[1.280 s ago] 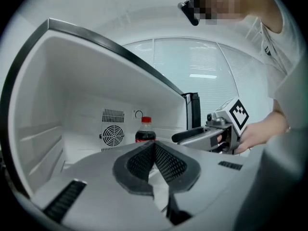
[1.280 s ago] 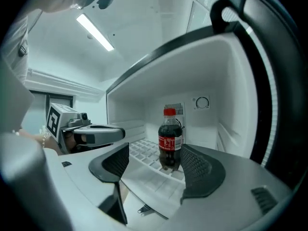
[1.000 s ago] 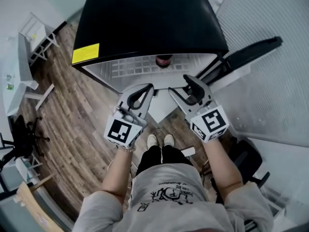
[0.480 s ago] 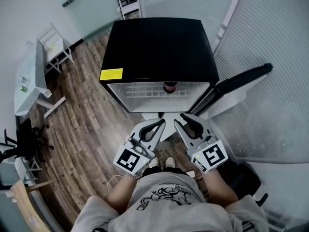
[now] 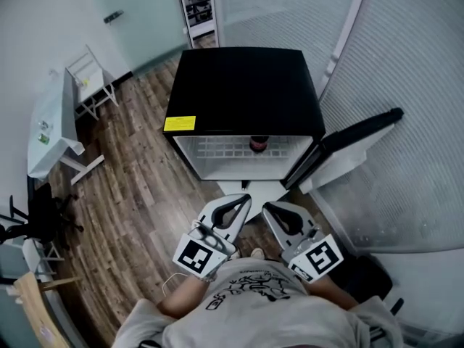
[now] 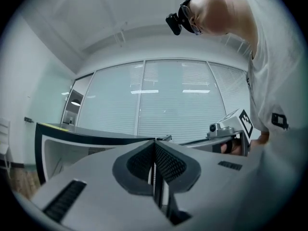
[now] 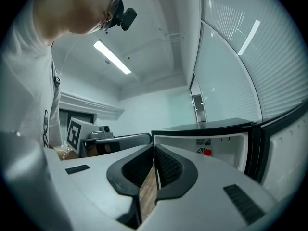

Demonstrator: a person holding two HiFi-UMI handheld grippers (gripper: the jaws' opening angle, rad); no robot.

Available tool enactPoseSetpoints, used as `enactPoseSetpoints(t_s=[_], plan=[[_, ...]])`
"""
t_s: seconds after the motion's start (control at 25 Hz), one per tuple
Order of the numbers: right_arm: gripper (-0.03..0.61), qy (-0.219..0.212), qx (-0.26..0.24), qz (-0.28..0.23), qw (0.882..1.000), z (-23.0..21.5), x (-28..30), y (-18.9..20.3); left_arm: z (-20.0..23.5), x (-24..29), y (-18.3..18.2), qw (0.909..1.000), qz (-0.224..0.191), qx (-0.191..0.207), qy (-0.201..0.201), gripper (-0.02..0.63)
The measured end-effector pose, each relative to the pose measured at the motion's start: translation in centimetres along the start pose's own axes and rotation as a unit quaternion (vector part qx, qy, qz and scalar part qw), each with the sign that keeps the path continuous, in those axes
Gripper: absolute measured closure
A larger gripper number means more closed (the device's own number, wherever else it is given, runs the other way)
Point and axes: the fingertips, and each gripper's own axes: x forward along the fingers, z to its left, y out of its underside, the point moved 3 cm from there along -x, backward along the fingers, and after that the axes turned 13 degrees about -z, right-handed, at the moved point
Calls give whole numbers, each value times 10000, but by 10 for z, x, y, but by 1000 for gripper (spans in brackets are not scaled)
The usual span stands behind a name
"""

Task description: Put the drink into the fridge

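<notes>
Fridge [image 5: 246, 85] with smooth black top; wood-grain plank floor [image 5: 138, 194]; matt grey plastic left tool [image 5: 242, 199]

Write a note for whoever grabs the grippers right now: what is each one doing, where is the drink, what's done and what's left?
Left hand-held gripper: shut, empty, held apart from the fridge.
Right hand-held gripper: jaws have just closed on nothing; shut, empty, beside the left one.
Drink: standing inside the fridge, near its front edge.
Door: wide open, on the right.
Done: the drink is in the fridge.
Left: probably only closing the door.
</notes>
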Motion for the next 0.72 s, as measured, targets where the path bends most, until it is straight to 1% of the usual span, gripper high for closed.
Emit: enactPoseSetpoints(t_s=[0.16, 0.28, 0.44, 0.56, 0.72], plan=[[537, 144, 74, 14, 9999, 6, -14, 0, -12, -3, -3, 9999, -119, -71, 75, 612], [537, 172, -26, 38, 9998, 6, -17, -2, -16, -5, -3, 9999, -57, -26, 110, 612], [537, 181, -152, -23, 9997, 5, -14, -9, -13, -8, -5, 10000, -25, 0, 75, 612], [537, 252, -137, -44, 9996, 3, -14, -9, -9, -11, -6, 10000, -27, 17, 17, 612], [537, 341, -117, 9, 9993, 2, -16, -6, -10, -11, -7, 10000, -59, 41, 64, 612]])
